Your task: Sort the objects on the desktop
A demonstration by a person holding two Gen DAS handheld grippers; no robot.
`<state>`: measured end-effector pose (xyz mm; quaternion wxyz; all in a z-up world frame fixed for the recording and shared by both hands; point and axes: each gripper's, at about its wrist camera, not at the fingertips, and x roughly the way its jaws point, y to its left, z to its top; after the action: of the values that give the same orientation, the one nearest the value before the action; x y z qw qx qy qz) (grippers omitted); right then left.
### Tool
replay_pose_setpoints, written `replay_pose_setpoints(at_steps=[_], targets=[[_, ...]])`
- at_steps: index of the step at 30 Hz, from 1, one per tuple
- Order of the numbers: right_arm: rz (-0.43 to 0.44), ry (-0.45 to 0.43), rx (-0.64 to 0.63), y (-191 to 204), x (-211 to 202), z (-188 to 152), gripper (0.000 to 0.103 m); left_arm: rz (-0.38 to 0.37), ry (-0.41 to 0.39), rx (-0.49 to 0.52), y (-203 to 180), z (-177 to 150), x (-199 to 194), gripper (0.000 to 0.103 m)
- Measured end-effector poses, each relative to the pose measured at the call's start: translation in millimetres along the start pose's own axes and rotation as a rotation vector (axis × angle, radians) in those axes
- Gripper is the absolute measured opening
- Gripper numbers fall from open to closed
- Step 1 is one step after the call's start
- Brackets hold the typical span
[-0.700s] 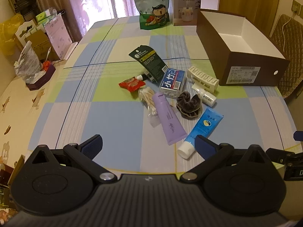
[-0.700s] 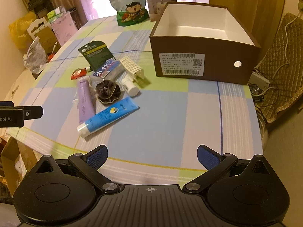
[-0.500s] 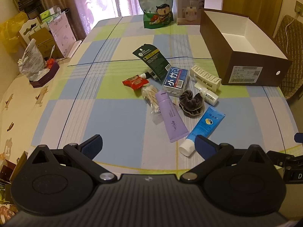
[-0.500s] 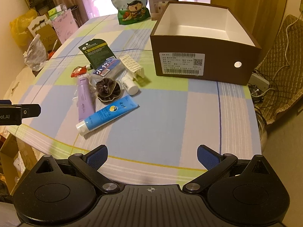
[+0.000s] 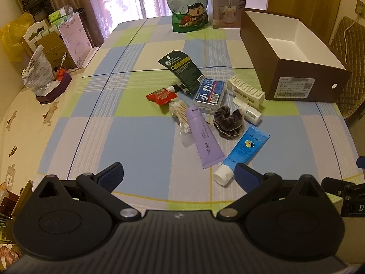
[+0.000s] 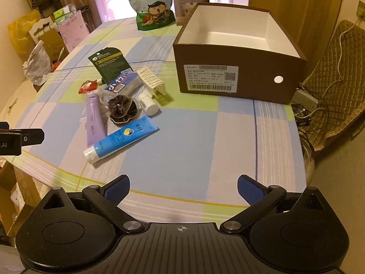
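A pile of small items lies mid-table: a blue tube (image 5: 245, 150) (image 6: 122, 138), a purple tube (image 5: 204, 140) (image 6: 93, 118), a dark scrunchie (image 5: 229, 122) (image 6: 122, 110), a white bottle (image 5: 251, 113) (image 6: 148, 104), a blue-labelled clear box (image 5: 209, 94) (image 6: 122, 84), a white rack (image 5: 246, 90), cotton swabs (image 5: 180, 115), a red packet (image 5: 162, 96) and a dark green pouch (image 5: 182, 69) (image 6: 109, 62). An empty brown box (image 5: 294, 82) (image 6: 237, 77) stands to the right. My left gripper (image 5: 179, 173) and right gripper (image 6: 183, 187) are open and empty at the near table edge.
A green snack bag (image 5: 190, 4) (image 6: 155, 3) and a white carton (image 5: 227, 5) stand at the far table edge. Clutter and a purple box (image 5: 54, 86) sit to the left. A padded chair (image 6: 337, 86) with cables stands right of the table.
Both grippers have drawn back and risen slightly, so the items look a little farther away. Nothing on the table has moved and both jaws stay open.
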<state>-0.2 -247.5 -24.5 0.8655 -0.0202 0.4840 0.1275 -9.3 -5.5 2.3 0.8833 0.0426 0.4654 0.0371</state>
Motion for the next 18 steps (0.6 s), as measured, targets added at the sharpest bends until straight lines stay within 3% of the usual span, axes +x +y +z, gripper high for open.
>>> replay_pose_setpoints(at_steps=[18], targets=[[-0.036, -0.006, 0.011, -4.5, -2.5, 1.0, 0.103, -0.023, 0.004, 0.023, -7.3, 5.3, 3.6, 0.102]])
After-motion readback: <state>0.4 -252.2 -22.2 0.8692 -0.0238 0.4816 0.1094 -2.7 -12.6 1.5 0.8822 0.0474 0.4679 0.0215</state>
